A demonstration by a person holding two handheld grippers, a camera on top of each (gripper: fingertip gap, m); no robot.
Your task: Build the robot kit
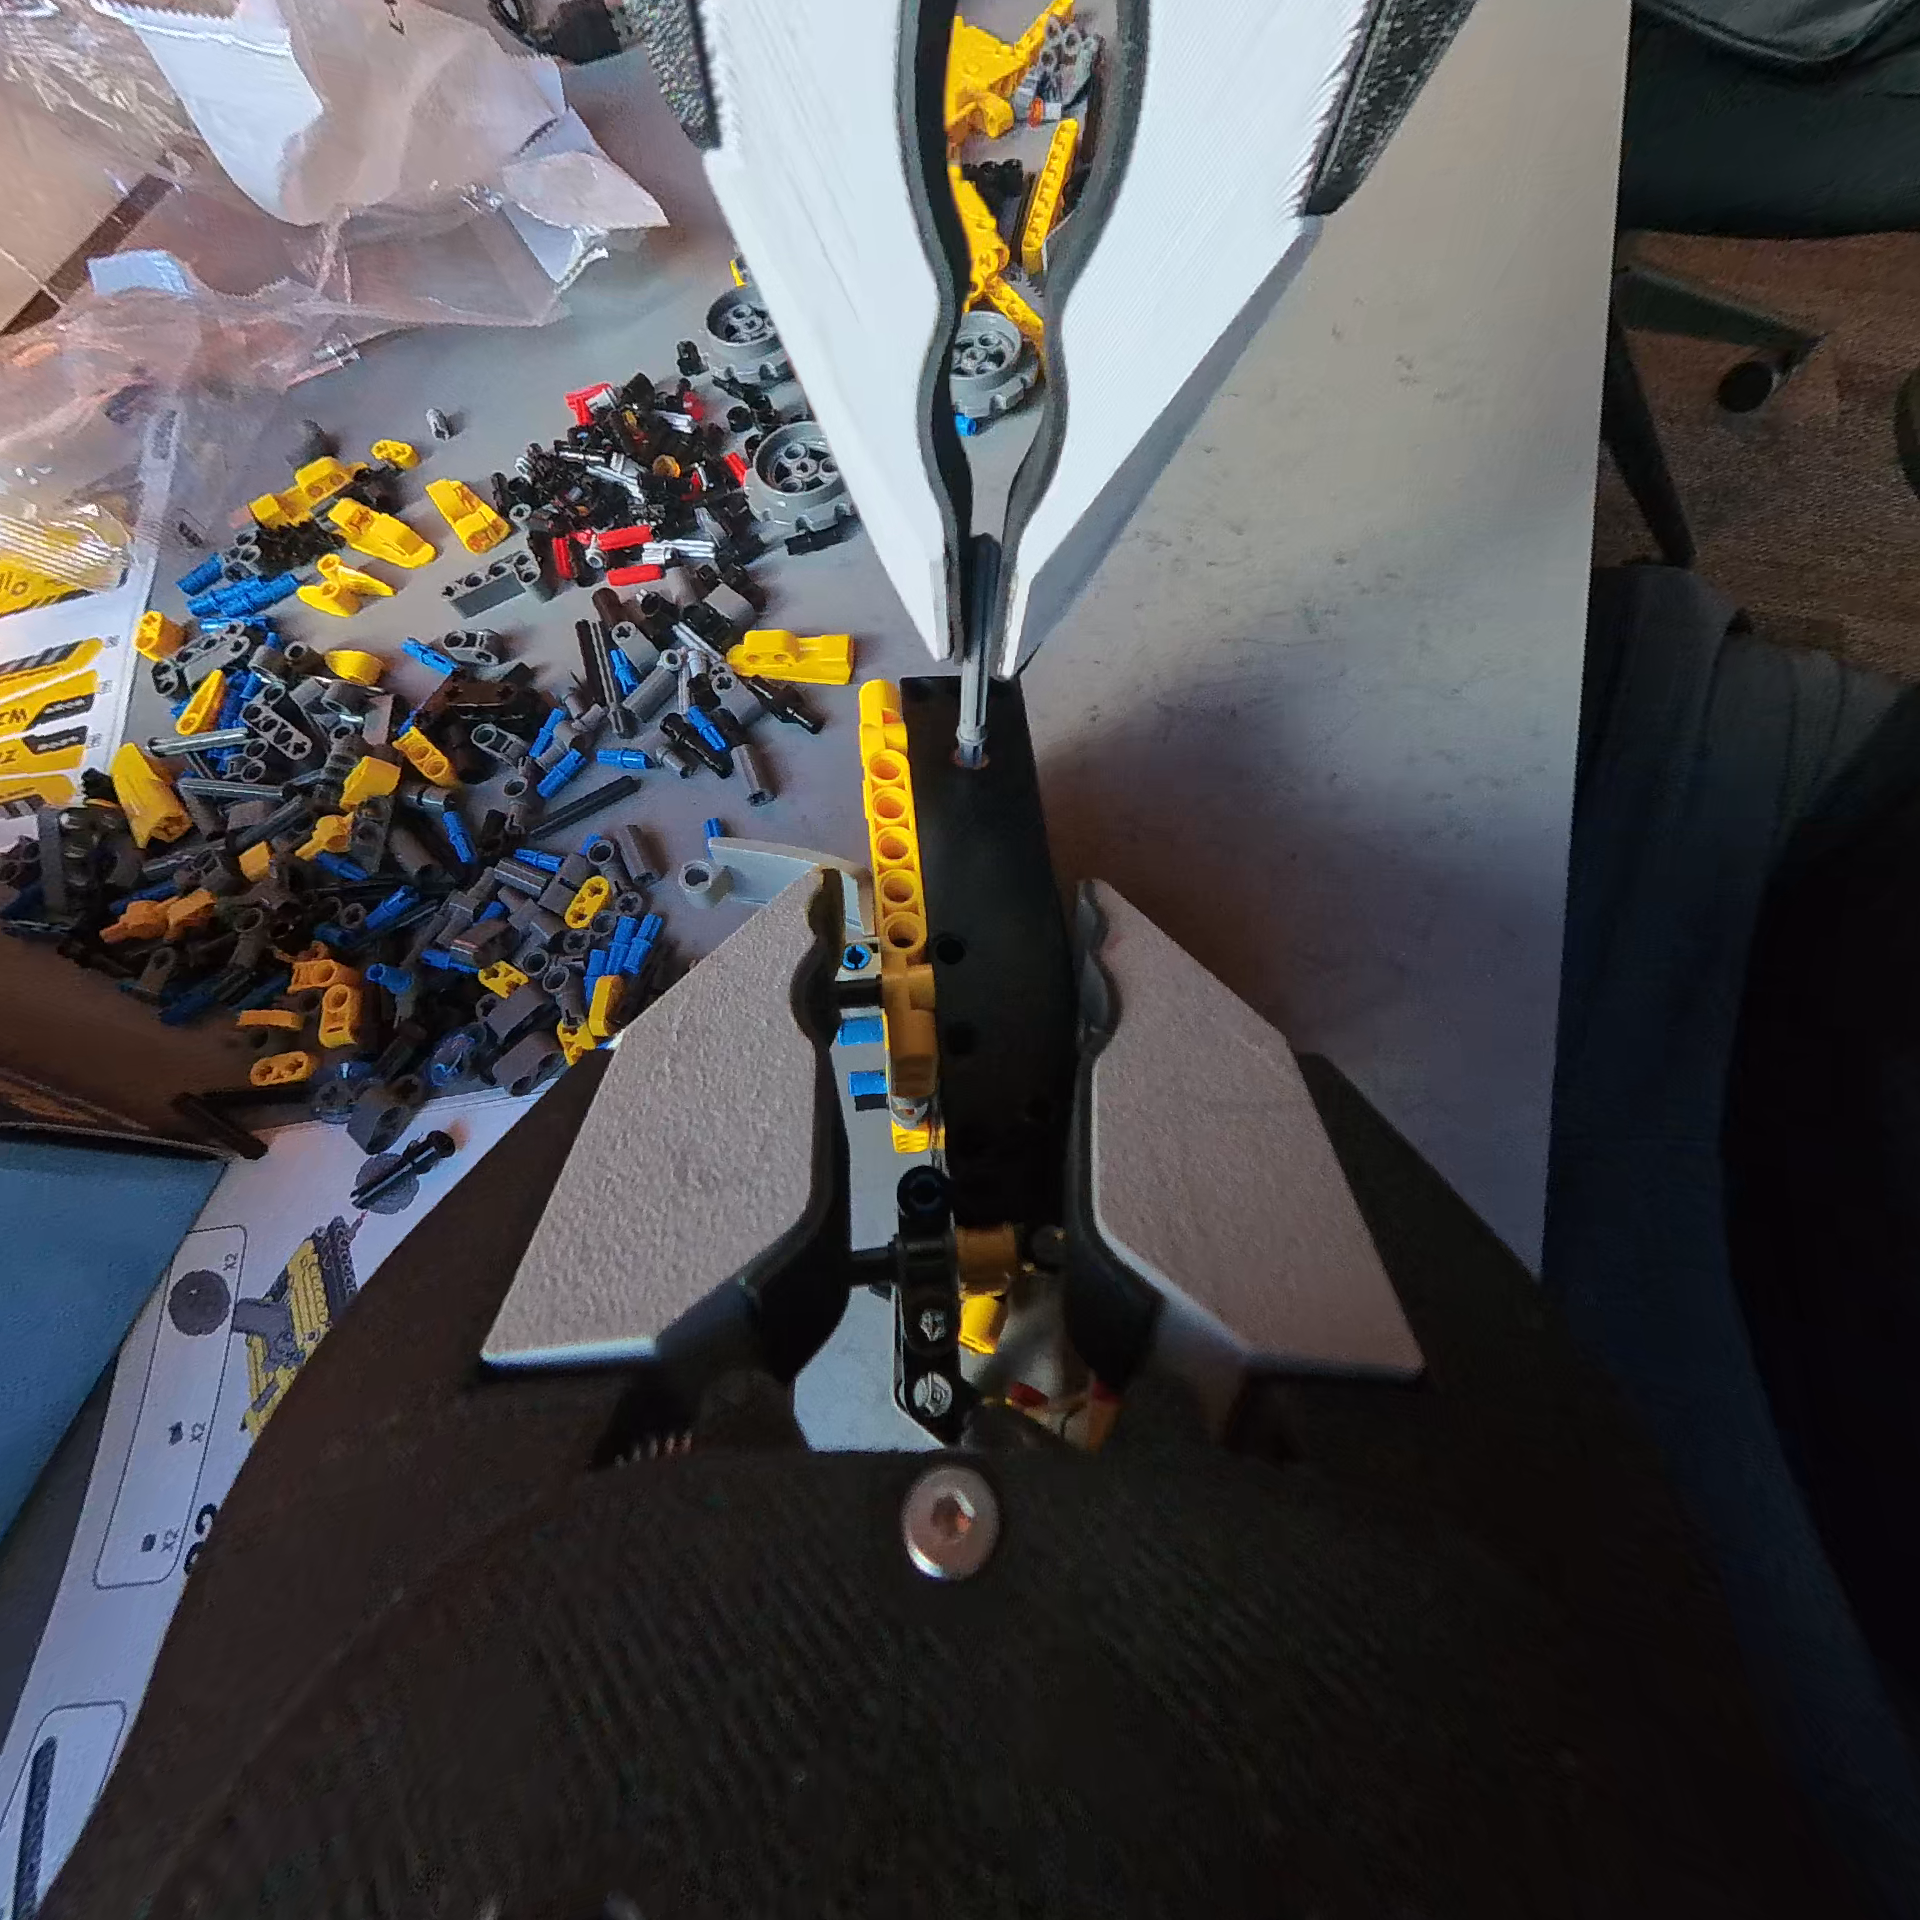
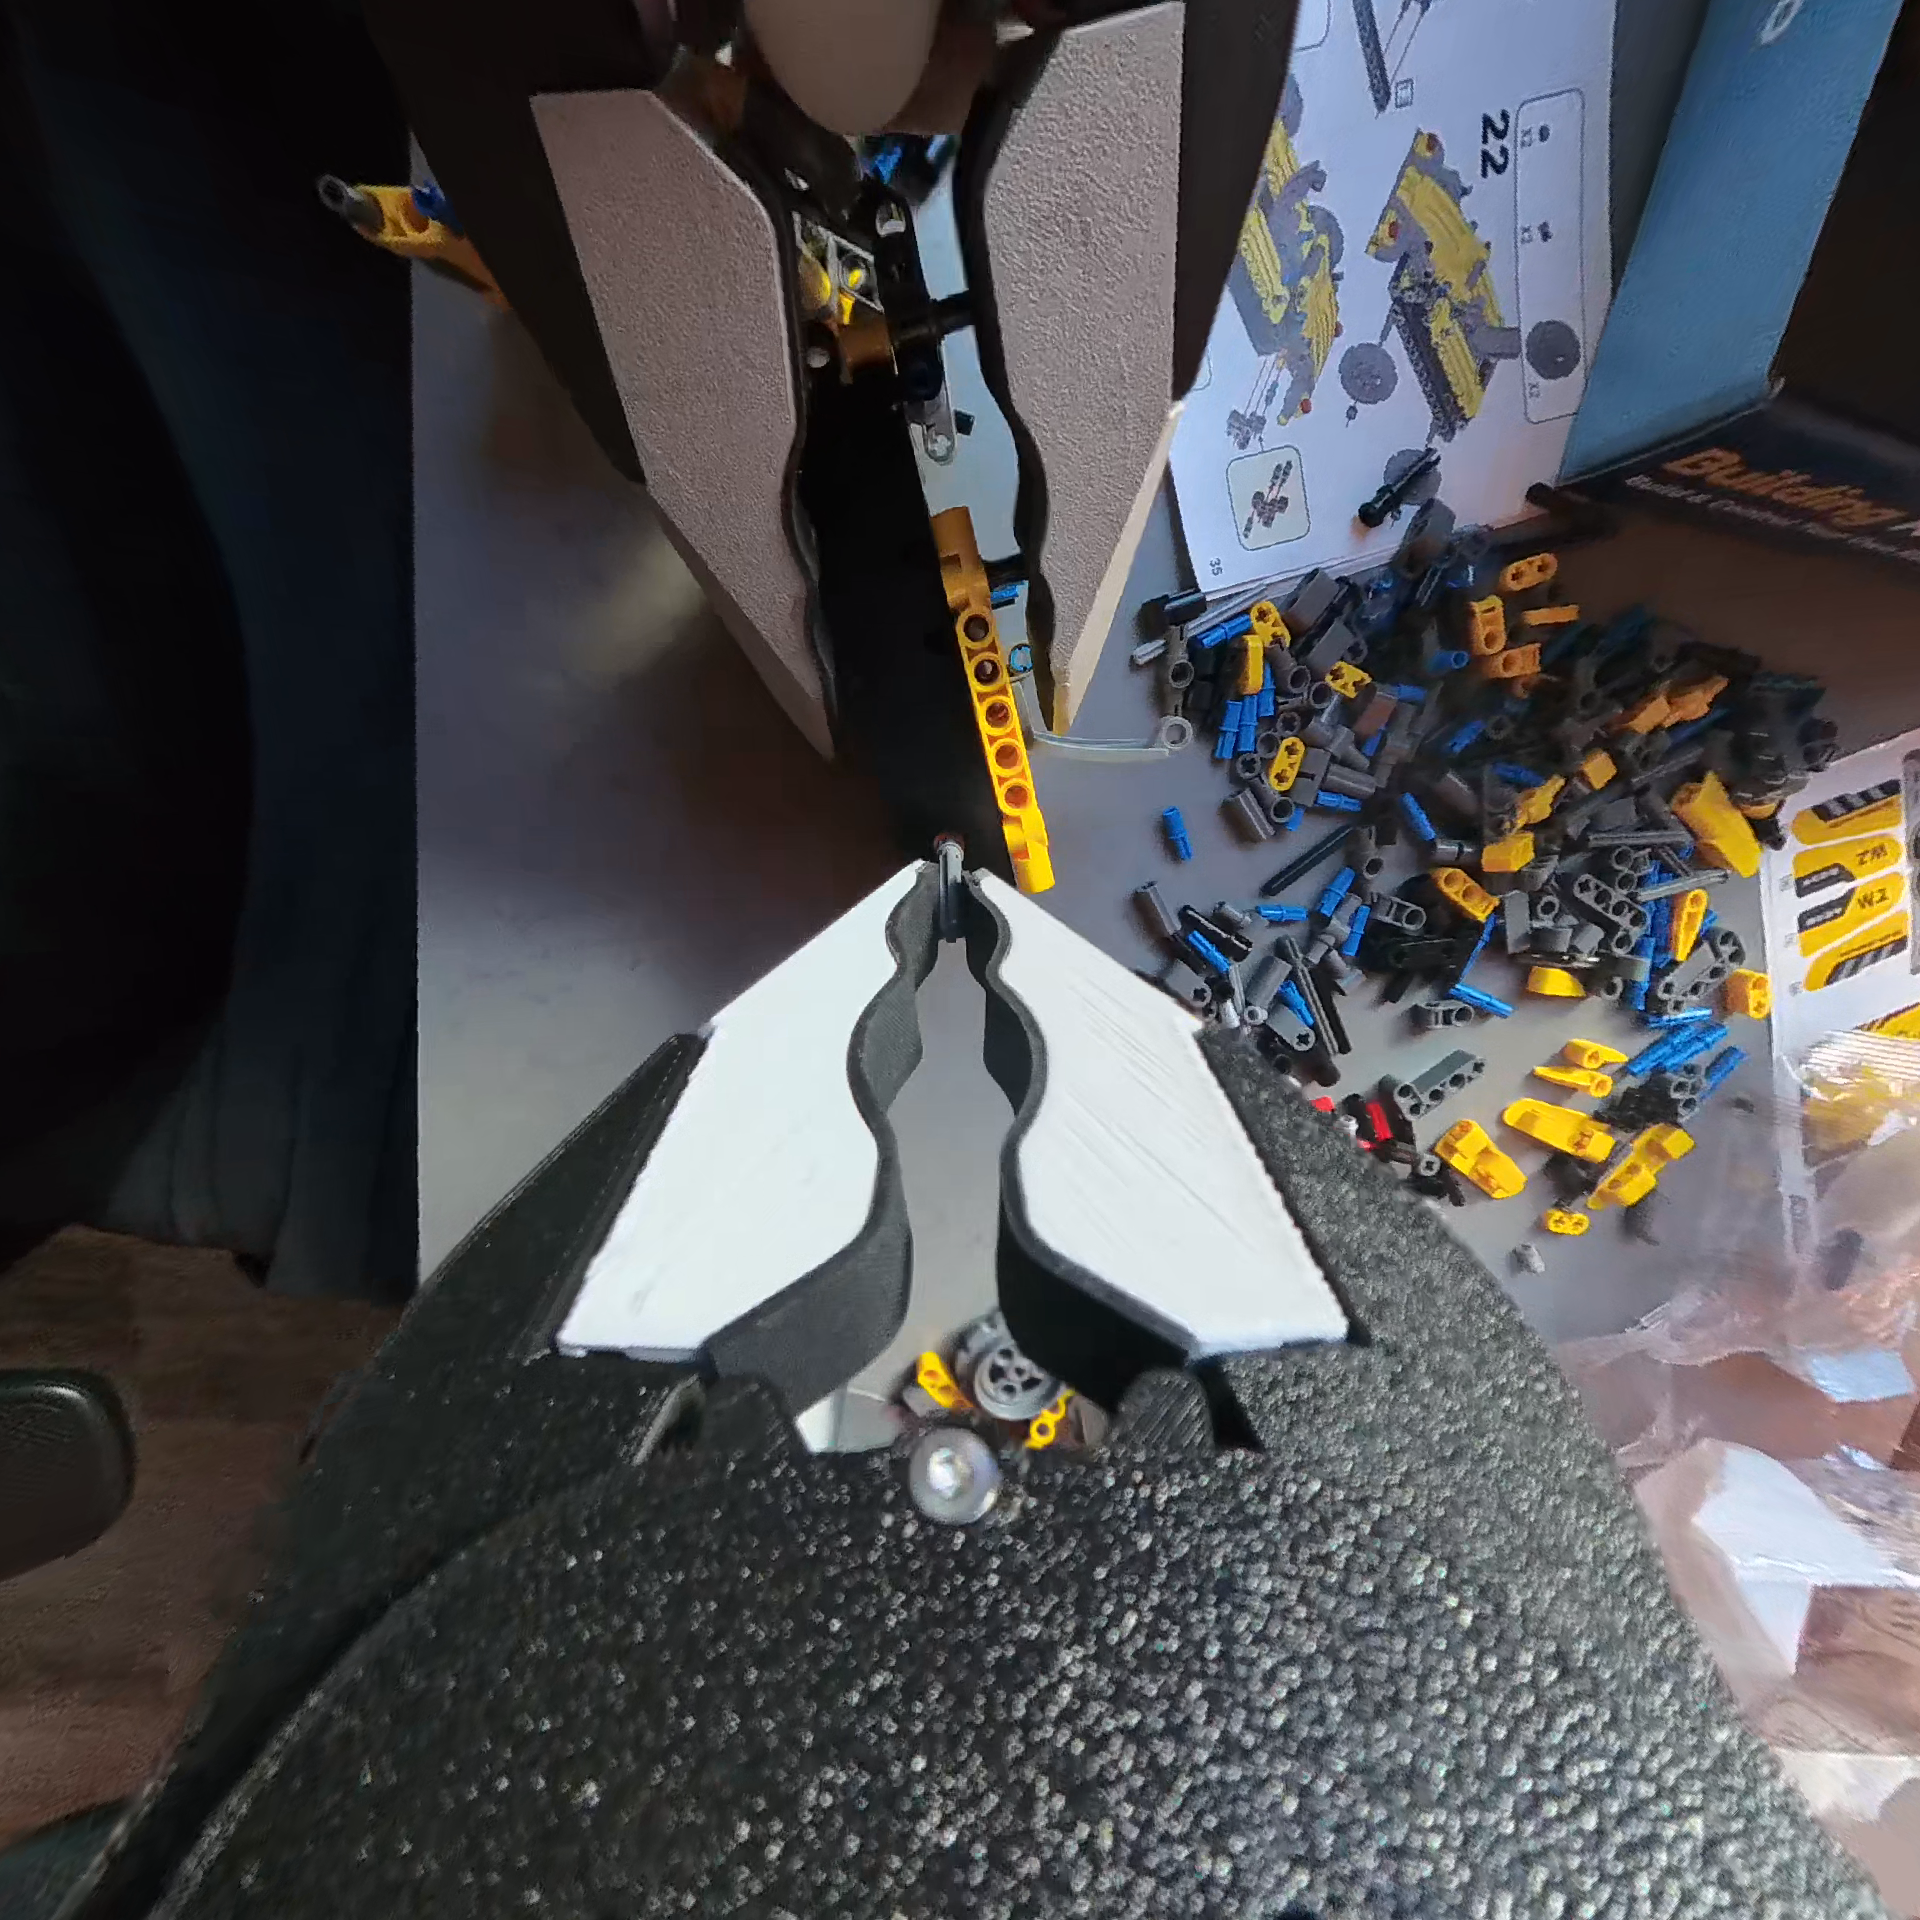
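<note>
A: What did the left gripper (image 1: 961, 904) have?

B: Its 2 grey fingers (image 1: 717, 1122) were closed around a part-built model (image 1: 982, 935): a black panel with a yellow beam (image 1: 896, 821) along its left side. The model stuck out past the fingertips, over the white table (image 1: 1351, 623).

A: And the right gripper (image 2: 948, 883)?

B: It came in from straight ahead of the left one, tips facing tips. Its white fingers (image 2: 1132, 1153) were nearly closed, pinching a thin grey pin (image 1: 975, 665) right at their ends. The pin's free end met a hole in the far end of the black panel; how deep it sat, I could not tell, since that spot was small and dark.

A: What lay about them?

B: Left of the left gripper, a spread pile of loose parts (image 1: 416, 769) in blue, black, grey and yellow, with 3 grey wheels (image 1: 795, 478) farther out beside the right gripper. Near the left gripper's base lay a booklet (image 1: 208, 1382), and beyond the pile, crumpled clear bags (image 1: 312, 208). From the right gripper's side the same pile sat to its right, next to a blue box (image 2: 1745, 229).
</note>
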